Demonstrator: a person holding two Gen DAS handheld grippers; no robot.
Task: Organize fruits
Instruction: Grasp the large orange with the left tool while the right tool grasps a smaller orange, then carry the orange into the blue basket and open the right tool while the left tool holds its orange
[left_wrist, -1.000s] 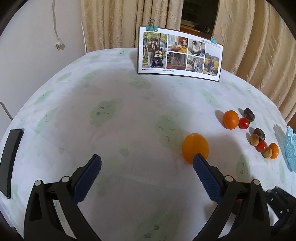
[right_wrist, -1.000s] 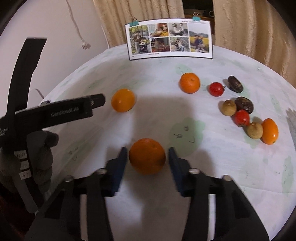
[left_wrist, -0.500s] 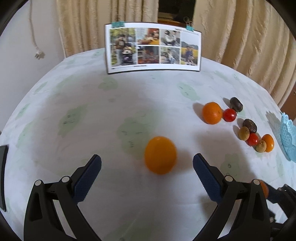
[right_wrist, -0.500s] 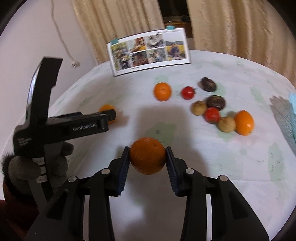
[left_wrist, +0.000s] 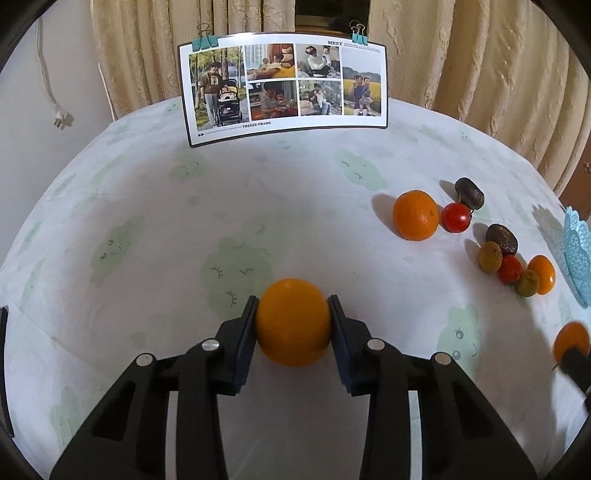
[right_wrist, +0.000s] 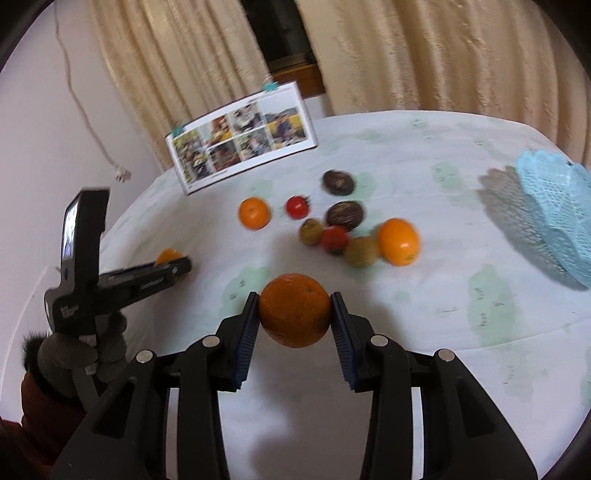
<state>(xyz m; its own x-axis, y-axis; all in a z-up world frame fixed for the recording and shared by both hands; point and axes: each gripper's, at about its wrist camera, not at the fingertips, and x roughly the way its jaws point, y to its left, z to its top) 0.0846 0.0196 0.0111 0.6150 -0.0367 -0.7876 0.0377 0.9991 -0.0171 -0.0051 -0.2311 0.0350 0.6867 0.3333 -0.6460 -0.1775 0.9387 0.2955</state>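
Observation:
My left gripper (left_wrist: 292, 325) is shut on a yellow-orange orange (left_wrist: 293, 314) near the table's front middle. My right gripper (right_wrist: 294, 315) is shut on a darker orange (right_wrist: 294, 304) and holds it above the tablecloth. That darker orange also shows at the right edge of the left wrist view (left_wrist: 572, 341). The left gripper (right_wrist: 173, 267) shows in the right wrist view with its orange (right_wrist: 168, 255) partly hidden. A third orange (left_wrist: 416, 215), red tomatoes (left_wrist: 457, 218), dark brown fruits (left_wrist: 469, 193) and small greenish fruits (left_wrist: 489, 257) lie in a cluster at the right.
A light blue lace basket (right_wrist: 554, 206) stands at the far right; its rim shows in the left wrist view (left_wrist: 578, 254). A clipped photo card (left_wrist: 284, 83) stands upright at the table's back. Curtains hang behind. A dark flat object (left_wrist: 3, 373) lies at the left edge.
My left gripper closed on the yellow-orange orange, which was free between open fingers. My right gripper lifted its orange and turned right, bringing the blue basket into view.

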